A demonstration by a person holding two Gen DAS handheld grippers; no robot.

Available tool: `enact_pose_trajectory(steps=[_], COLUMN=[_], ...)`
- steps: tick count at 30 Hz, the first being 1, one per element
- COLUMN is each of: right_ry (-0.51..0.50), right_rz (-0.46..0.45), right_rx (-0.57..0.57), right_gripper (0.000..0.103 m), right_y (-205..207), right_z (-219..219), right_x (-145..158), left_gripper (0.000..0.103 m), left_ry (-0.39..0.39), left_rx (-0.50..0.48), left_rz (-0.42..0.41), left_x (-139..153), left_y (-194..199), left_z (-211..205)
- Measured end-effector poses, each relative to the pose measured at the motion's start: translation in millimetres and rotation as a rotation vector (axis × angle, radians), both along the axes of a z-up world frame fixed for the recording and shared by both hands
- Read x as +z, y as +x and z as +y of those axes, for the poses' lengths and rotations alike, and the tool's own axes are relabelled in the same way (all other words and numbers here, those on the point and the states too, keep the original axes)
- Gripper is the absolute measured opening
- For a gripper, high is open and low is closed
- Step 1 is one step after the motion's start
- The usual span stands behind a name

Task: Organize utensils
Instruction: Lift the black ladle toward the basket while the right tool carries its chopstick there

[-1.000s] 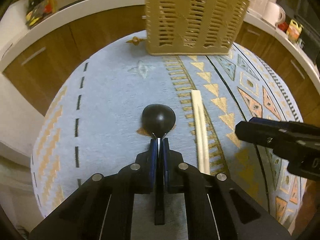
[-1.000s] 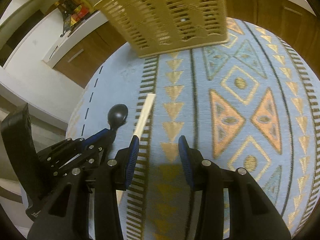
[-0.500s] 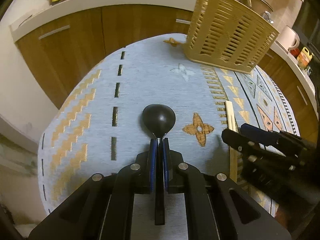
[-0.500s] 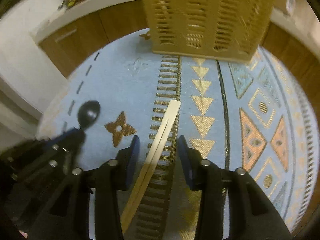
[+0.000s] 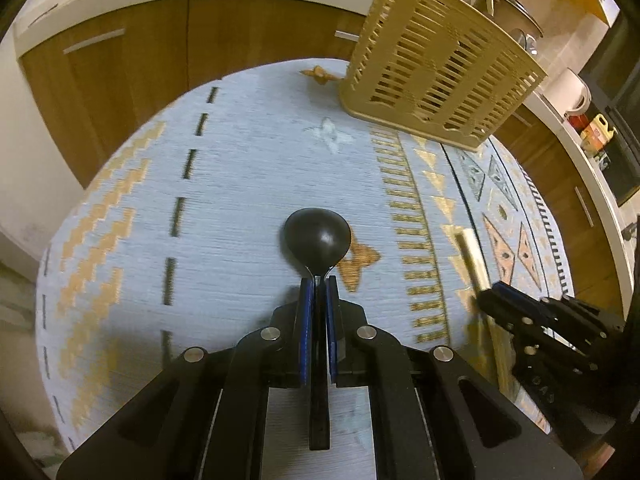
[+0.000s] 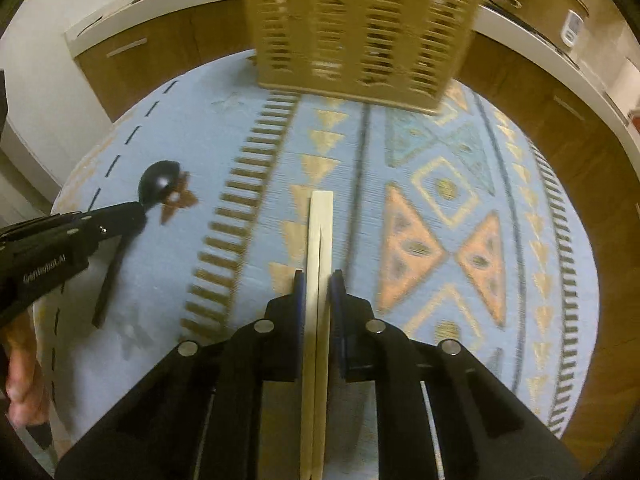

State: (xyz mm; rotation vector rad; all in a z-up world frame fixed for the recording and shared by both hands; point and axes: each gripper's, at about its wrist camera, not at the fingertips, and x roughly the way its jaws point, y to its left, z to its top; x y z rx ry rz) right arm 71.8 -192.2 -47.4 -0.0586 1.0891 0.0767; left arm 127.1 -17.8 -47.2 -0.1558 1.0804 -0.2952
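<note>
With the left gripper (image 5: 319, 292) clenched on the black spoon (image 5: 318, 236) and the right gripper (image 6: 319, 286) pinching the chopsticks (image 6: 320, 224), both needed lifting level toward the far slotted basket (image 6: 360, 28).

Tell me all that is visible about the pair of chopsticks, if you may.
The chopsticks are two pale, wood-looking square sticks, side by side with a thin gap between them. The right gripper is shut on them partway along, its blue pads pressing both sides. Their blunt ends point toward the tan slotted basket, apart from it, over the patterned blue cloth. Whether they touch the cloth is unclear.
</note>
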Motion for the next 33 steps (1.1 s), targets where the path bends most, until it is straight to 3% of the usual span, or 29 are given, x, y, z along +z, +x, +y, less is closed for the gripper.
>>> enact_pose_trajectory(steps=[6,12,15,17,22,25,33], right_ry=[0.012,0.098,0.128,0.168,0.286,0.324,0.214], right_rz=[0.002,0.047,0.047,0.059,0.113,0.146,0.196], right_rx=[-0.035,-0.079,-0.08,-0.094,-0.121,-0.122,-0.1], right_gripper=[0.011,0.011,0.011,0.011,0.015,0.017,0.017], right_y=[-10,-11,-12,-12,-3,5,29], right_z=[-41,-69,-72,-76,-90,-94,-76], right_x=[8,-4,-5,-5,-6,-5,-3], left_gripper=[0.005,0.007,0.021,0.04,0.042,0.043,0.043], left_ry=[-0.003,-0.016,-0.017,-0.013,0.018,0.071,0.224], left_rx=[0.021,-0.013,-0.037,-0.045,-0.083,-0.146,-0.285], left_rz=[0.01,0.038,0.044,0.04,0.064,0.069,0.081], left_x=[-3,-3,-1,2,4,3,2], left_y=[0,5,8,12,28,31,29], left_z=[-12,-9,-6,-2,-1,-10,-36])
